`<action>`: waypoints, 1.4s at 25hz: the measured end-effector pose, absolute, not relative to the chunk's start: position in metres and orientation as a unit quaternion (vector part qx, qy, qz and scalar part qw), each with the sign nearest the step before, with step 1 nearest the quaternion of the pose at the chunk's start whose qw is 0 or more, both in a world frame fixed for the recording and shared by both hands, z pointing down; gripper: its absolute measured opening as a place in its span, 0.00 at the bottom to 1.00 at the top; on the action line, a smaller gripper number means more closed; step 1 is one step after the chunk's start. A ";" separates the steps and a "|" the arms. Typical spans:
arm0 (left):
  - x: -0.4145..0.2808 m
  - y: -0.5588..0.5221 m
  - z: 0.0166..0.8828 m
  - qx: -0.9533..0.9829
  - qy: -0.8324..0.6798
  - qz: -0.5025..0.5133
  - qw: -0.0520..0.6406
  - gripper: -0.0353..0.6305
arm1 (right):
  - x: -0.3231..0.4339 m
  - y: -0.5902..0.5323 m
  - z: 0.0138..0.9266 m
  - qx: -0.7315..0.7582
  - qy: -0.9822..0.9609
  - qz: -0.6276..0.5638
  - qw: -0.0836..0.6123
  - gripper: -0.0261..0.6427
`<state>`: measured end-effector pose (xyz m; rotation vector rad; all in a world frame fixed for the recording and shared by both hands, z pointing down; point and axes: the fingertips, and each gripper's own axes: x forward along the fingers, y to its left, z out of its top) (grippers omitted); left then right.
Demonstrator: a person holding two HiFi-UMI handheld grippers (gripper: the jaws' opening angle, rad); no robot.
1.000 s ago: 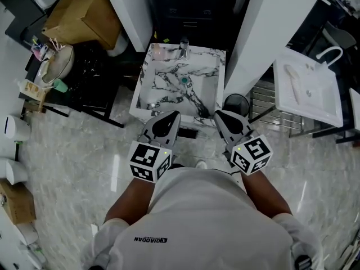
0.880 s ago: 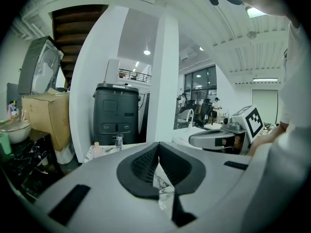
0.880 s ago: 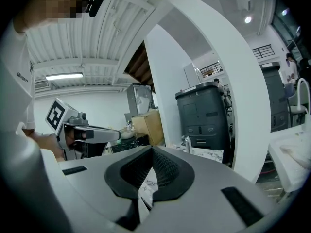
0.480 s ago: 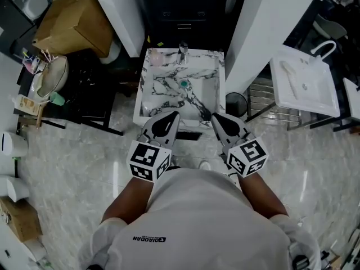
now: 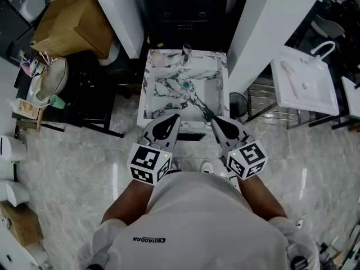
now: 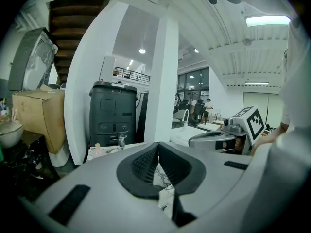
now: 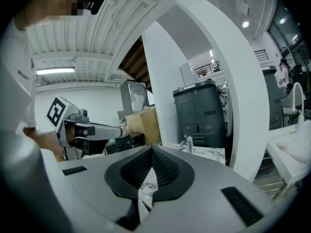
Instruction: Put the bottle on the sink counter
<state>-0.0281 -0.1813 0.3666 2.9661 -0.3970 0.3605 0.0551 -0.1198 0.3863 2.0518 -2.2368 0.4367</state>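
Framing is what has changed over the last second. In the head view the marble sink (image 5: 169,94) now lies squarely at twelve o'clock from the person, where before it sat a little off to one side. Both grippers have come up to its six o'clock rim. The left gripper (image 5: 174,117) reaches that edge at about seven o'clock, and the right gripper (image 5: 215,119) now overlaps the five o'clock corner.

Neither grip has changed. In the left gripper view the dark ribbed pads of the left gripper (image 6: 158,145) are pressed together at the tips, with only marble showing through the gap below them. The right gripper (image 7: 151,150) reads the same in its own view, pressed together on nothing.

I judge this to be an approach with empty hands, squaring up to the sink with no bottle being carried.

The faucet (image 5: 186,52) stands at twelve o'clock on the back ledge, and a green drain plug (image 5: 185,84) sits in the basin.

The only bottle-like thing I can find is the bottle (image 5: 159,58), small and pale pink. It stands upright on the back ledge at the sink's eleven o'clock corner. In the left gripper view the bottle (image 6: 98,150) is just beside the faucet (image 6: 121,141), on its nine o'clock side, and apart from it. It is too small to show a cap or label. If this is the task's bottle, it already rests on the sink counter, well apart from both grippers.
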 end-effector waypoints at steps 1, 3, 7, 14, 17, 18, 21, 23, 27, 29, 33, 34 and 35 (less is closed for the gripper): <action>-0.029 -0.181 0.367 0.982 -0.130 0.119 0.065 0.08 | 0.054 -0.121 0.386 0.669 -0.729 0.142 0.038 0.10; -0.029 -0.181 0.369 0.982 -0.127 0.120 0.066 0.08 | 0.052 -0.122 0.386 0.669 -0.729 0.142 0.037 0.10; -0.031 -0.182 0.369 0.983 -0.125 0.119 0.064 0.08 | 0.050 -0.123 0.388 0.669 -0.728 0.144 0.038 0.10; -0.034 -0.180 0.370 0.983 -0.120 0.122 0.062 0.08 | 0.046 -0.123 0.389 0.669 -0.728 0.144 0.042 0.10; -0.033 -0.180 0.369 0.984 -0.118 0.122 0.061 0.08 | 0.044 -0.124 0.390 0.668 -0.729 0.145 0.044 0.10; -0.034 -0.180 0.368 0.984 -0.118 0.122 0.061 0.08 | 0.044 -0.124 0.390 0.667 -0.729 0.145 0.044 0.10; -0.035 -0.182 0.368 0.984 -0.119 0.122 0.061 0.08 | 0.043 -0.125 0.390 0.667 -0.729 0.146 0.045 0.10; -0.035 -0.183 0.368 0.983 -0.120 0.121 0.060 0.08 | 0.044 -0.125 0.390 0.667 -0.730 0.145 0.045 0.10; -0.036 -0.183 0.367 0.984 -0.122 0.119 0.060 0.08 | 0.043 -0.125 0.388 0.666 -0.731 0.144 0.044 0.10; -0.037 -0.184 0.366 0.984 -0.122 0.118 0.060 0.08 | 0.042 -0.126 0.387 0.666 -0.731 0.143 0.044 0.10; -0.039 -0.185 0.365 0.984 -0.125 0.117 0.060 0.08 | 0.041 -0.126 0.387 0.666 -0.731 0.143 0.044 0.10; -0.039 -0.186 0.365 0.983 -0.125 0.116 0.060 0.08 | 0.041 -0.126 0.387 0.666 -0.731 0.143 0.045 0.10; -0.039 -0.187 0.365 0.983 -0.126 0.116 0.061 0.08 | 0.041 -0.127 0.387 0.666 -0.730 0.143 0.045 0.10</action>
